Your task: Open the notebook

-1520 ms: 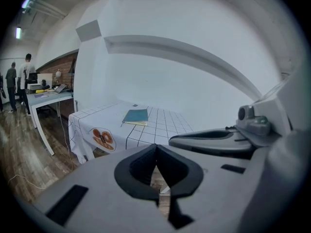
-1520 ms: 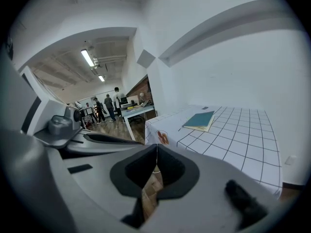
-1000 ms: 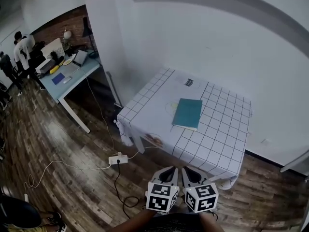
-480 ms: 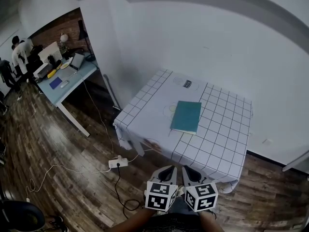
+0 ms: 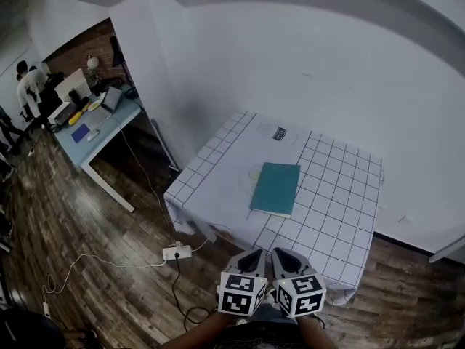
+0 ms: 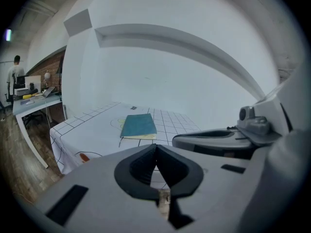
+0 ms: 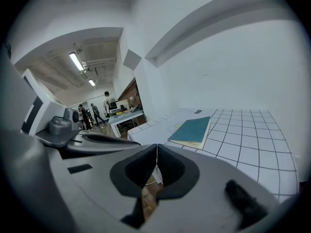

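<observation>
One teal notebook lies on one table.

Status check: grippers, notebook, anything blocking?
Both shut, empty: left hand-held gripper, right hand-held gripper. notebook closed, flat on table, untouched. Nothing on or around it.

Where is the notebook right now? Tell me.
In the head view, the closed teal notebook lies flat near the middle of the grid-cloth table, ahead of the left gripper and right gripper, which are held side by side.
</observation>
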`<move>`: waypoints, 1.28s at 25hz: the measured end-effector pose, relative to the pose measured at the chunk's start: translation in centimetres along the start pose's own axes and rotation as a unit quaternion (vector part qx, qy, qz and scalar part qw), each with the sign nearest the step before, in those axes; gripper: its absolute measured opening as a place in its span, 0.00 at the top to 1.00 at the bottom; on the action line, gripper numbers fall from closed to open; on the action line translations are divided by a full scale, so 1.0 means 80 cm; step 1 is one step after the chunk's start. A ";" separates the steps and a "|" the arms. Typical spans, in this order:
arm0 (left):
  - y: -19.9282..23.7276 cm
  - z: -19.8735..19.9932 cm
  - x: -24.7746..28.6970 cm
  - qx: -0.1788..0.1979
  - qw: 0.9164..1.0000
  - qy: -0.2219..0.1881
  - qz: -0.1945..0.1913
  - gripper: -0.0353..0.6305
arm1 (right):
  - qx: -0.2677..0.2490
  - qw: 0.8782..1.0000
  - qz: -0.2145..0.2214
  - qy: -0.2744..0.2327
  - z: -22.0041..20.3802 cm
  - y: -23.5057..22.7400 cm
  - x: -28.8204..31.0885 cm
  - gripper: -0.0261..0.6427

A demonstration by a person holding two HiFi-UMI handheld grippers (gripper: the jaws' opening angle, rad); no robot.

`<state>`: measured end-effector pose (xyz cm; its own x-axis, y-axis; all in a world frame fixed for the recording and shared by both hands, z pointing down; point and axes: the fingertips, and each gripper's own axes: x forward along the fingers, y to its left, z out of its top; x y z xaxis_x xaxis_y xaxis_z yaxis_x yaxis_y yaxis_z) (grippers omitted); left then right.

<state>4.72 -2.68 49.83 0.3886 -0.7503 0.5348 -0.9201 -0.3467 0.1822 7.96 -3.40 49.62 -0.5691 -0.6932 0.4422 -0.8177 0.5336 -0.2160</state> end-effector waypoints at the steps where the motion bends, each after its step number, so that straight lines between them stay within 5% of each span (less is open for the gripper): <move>1: 0.002 0.003 0.007 0.000 1.000 0.002 0.001 0.94 | 0.002 1.000 0.001 0.000 0.003 -0.006 0.005 0.94; 24: 0.016 0.047 0.124 0.013 0.998 0.048 0.041 0.94 | 0.079 0.996 0.030 0.023 0.013 -0.120 0.078 0.94; 32: 0.016 0.058 0.157 0.032 0.998 0.051 0.004 0.94 | 0.099 0.995 -0.009 0.017 0.015 -0.147 0.091 0.94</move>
<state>8.65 -15.13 52.97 0.3708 -0.6933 0.6179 -0.9172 -0.3778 0.1266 13.37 -15.31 54.30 -0.5542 -0.6834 0.4751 -0.8303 0.4136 -0.3737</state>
